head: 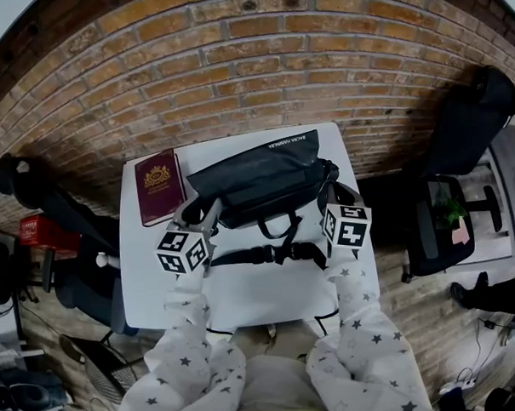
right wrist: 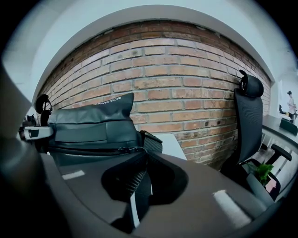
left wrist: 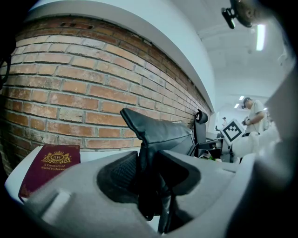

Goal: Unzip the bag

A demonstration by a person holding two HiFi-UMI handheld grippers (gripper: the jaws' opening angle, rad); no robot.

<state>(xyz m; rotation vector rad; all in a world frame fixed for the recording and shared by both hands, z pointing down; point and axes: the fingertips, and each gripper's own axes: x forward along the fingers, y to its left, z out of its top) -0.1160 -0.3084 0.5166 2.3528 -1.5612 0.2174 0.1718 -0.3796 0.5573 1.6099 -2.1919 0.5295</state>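
1. the bag (head: 259,179) lies along the far edge of the table (head: 254,294). a red book (head: 159,186) lies just beside it at the far left corner.
2. left gripper (left wrist: 146,155): jaws stand partly closed and clamp a fold of fabric at the bag's left end, holding it steady.
3. right gripper (right wrist: 144,155): jaws nearly together at the bag's right end. the zipper pull (right wrist: 125,149) sits at their tips and appears to be pinched.
4. progress: hold and pull grip are judged to be in place. the zip line runs leftward from the slider as a thin dark seam with no gape. how much is parted cannot be told.
5. remaining: judged to be most of the slider's travel and the opening of the mouth.
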